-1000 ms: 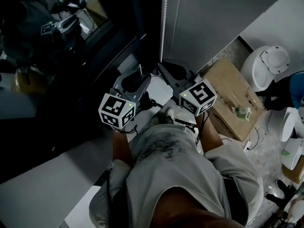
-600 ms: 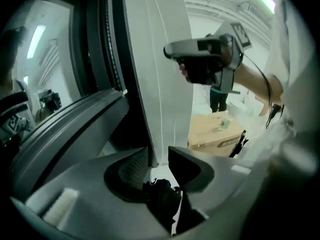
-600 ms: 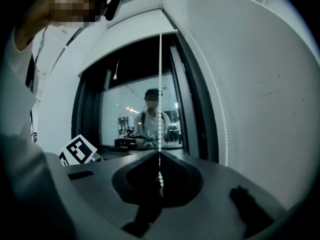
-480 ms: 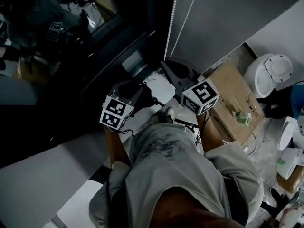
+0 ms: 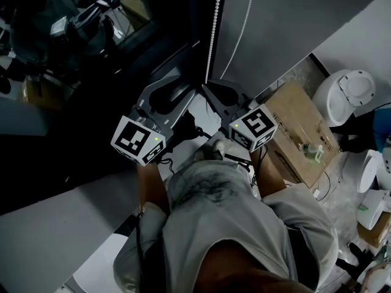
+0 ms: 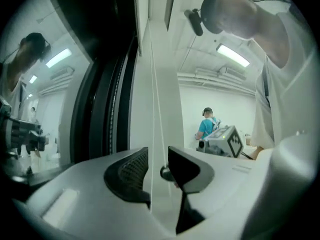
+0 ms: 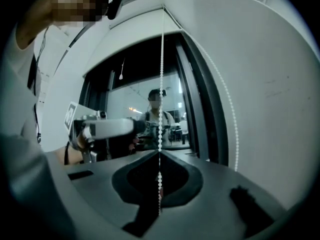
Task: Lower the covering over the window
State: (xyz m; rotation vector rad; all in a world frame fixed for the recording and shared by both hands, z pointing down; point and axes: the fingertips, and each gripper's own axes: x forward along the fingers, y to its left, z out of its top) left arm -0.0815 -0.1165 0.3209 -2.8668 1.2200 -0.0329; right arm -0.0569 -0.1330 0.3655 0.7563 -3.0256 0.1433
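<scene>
A white bead chain (image 5: 214, 29) hangs in two strands beside the grey roller blind (image 5: 293, 17), next to the dark window (image 5: 91, 72). My right gripper (image 5: 209, 87) is shut on the near strand. In the right gripper view the chain (image 7: 161, 84) runs straight down into the closed jaws of the right gripper (image 7: 160, 153), and the second strand (image 7: 226, 99) hangs free to the right. My left gripper (image 5: 166, 89) is level with the right one and stands open. In the left gripper view a thin cord line passes through the gap of the left gripper (image 6: 157, 166).
A cardboard box (image 5: 302, 127) with a green bottle (image 5: 314, 148) lies on the floor at the right, with white sanitary fixtures (image 5: 345, 84) beyond it. The window glass reflects the person and grippers. A person in a blue shirt (image 6: 207, 125) stands far back.
My left gripper dipped, then rose and came up beside the right gripper, close to the chain. The right gripper kept its hold and barely moved.
</scene>
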